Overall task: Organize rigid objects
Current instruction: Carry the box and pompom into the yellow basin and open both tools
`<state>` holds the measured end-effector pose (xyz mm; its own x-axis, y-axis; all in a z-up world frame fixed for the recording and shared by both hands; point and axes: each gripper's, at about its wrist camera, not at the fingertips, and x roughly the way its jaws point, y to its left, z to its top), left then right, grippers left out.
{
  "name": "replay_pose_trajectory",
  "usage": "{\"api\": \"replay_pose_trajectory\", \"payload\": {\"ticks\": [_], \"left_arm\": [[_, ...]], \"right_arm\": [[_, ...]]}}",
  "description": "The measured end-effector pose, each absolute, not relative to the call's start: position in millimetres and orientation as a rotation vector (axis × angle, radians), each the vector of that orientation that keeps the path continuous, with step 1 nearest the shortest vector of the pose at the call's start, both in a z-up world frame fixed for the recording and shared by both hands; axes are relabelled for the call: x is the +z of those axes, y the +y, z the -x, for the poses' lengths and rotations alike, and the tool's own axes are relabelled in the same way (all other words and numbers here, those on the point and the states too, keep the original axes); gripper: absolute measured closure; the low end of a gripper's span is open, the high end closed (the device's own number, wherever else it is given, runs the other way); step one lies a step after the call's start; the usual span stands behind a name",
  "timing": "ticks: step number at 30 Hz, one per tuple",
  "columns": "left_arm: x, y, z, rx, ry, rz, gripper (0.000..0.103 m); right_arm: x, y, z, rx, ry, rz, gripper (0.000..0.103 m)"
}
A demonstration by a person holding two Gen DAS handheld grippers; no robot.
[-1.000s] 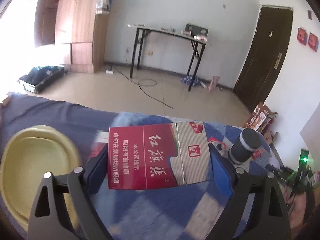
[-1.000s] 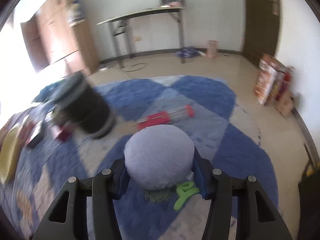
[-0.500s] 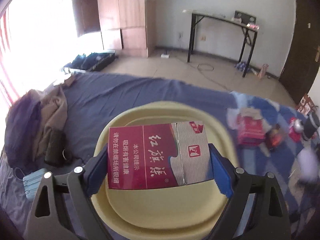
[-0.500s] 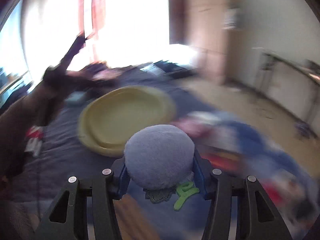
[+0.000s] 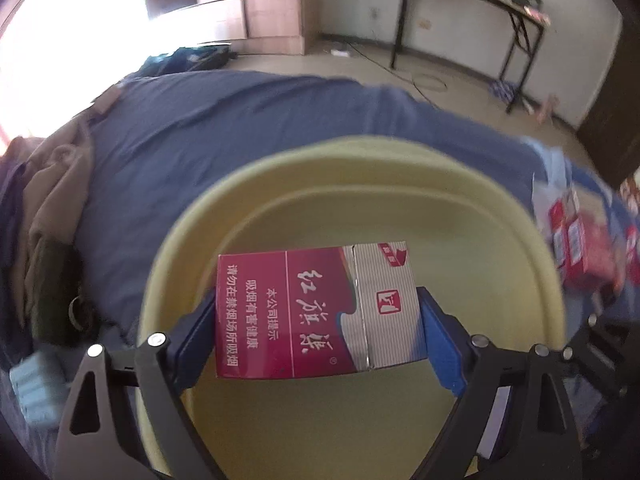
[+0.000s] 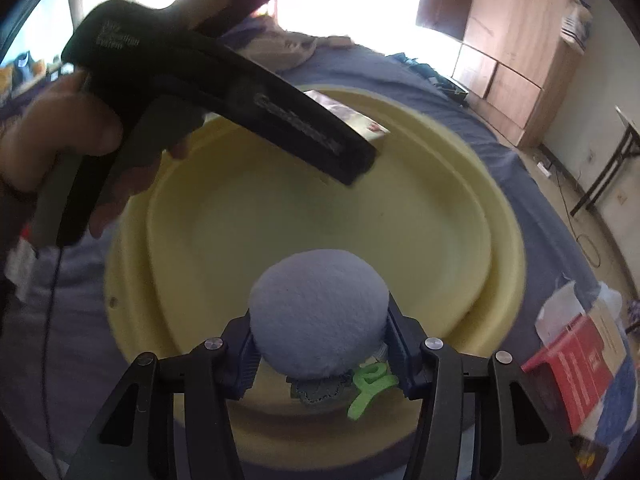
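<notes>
Red-and-silver cardboard, in the form of a cigarette box (image 5: 316,310), is clamped between the blue pads of the left gripper (image 5: 318,328) and held above the hollow of the pale yellow plastic basin (image 5: 500,216) on the dark blue bedspread (image 5: 224,120), while a round grey-blue plush ball (image 6: 320,316) is pinched in the tightly closed right gripper (image 6: 320,346) over the basin's near rim. The delivery step appears to be in hand, and each load would next need lowering and releasing, with the two tools kept apart
</notes>
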<state>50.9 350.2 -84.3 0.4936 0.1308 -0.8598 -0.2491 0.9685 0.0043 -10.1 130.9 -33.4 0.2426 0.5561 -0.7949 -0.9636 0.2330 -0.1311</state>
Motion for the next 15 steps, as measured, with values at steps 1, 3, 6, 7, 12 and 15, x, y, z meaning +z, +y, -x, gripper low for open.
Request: {"api": "replay_pose_trajectory", "payload": {"ticks": [1,3,6,7,12,15], "left_arm": [[-88.3,349.5,-53.2,0.235,1.042,0.122,0.013],[-94.9,347.3,-56.4,0.211,1.058,0.135,0.012],[-101.6,349.2,-59.8,0.231,1.083,0.143,0.011],[-100.4,349.0,-58.6,0.215,1.078,0.148,0.011],[-64.4,351.0,-32.0,0.123,0.891,0.247,0.000],[-33.0,333.1,-20.1,0.097,0.817,0.217,0.000]], "right_arm": [[-39.6,140.1,12.8,1.164,0.704,0.739,0.051],[-44.3,142.8,14.2,1.154,0.695,0.764,0.051],[-41.5,140.0,27.9,1.160,0.685,0.746,0.047],[-40.4,139.4,31.4,1.160,0.673,0.751,0.045],[-30.9,123.1,55.5,1.170,0.656,0.683,0.000],[7.7,74.7,71.8,1.161,0.565,0.600,0.000]]}}
